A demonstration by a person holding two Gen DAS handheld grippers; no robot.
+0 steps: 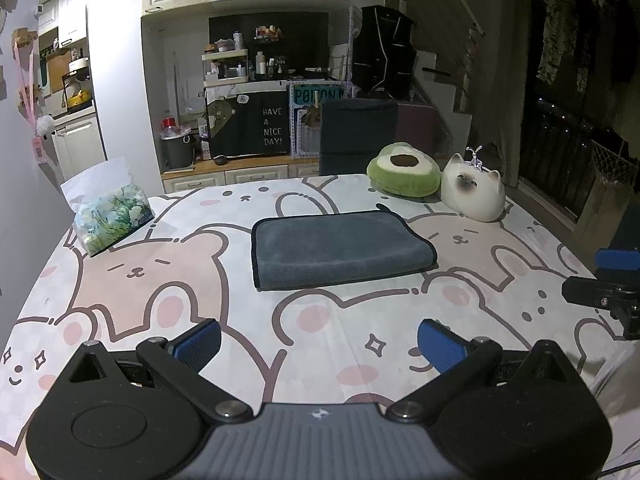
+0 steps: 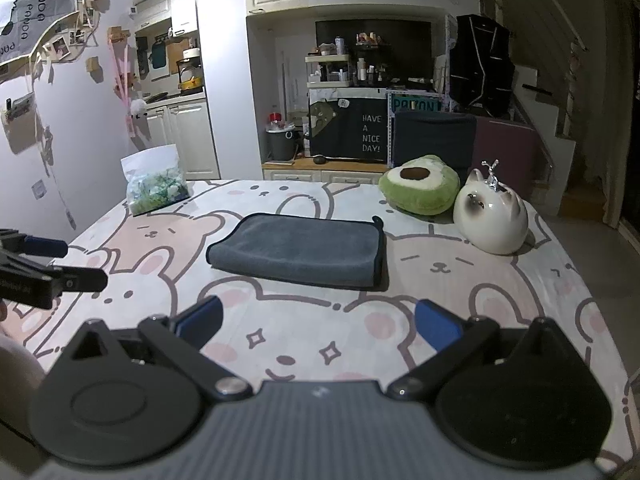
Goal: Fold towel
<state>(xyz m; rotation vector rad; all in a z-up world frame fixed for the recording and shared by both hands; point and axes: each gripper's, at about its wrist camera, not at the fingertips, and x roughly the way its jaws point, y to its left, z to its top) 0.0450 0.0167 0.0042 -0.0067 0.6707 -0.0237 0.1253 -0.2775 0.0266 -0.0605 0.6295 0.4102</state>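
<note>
Grey microfibre, the towel (image 1: 340, 250) lies already doubled into a neat rectangle mid-table on the bunny-print cloth (image 1: 160, 280). Both tools hang back from it — left gripper (image 1: 318, 344) and right gripper (image 2: 316, 326) spread wide, holding nothing (likely done, or lining up another fold).

A home is showing here: behind the desk (image 2: 460, 292) a kitchen with white cabinets (image 2: 182, 136) is opening up, a cluttered shelf (image 2: 330, 70) beside it, stairs (image 2: 560, 128) climbing further right.
</note>
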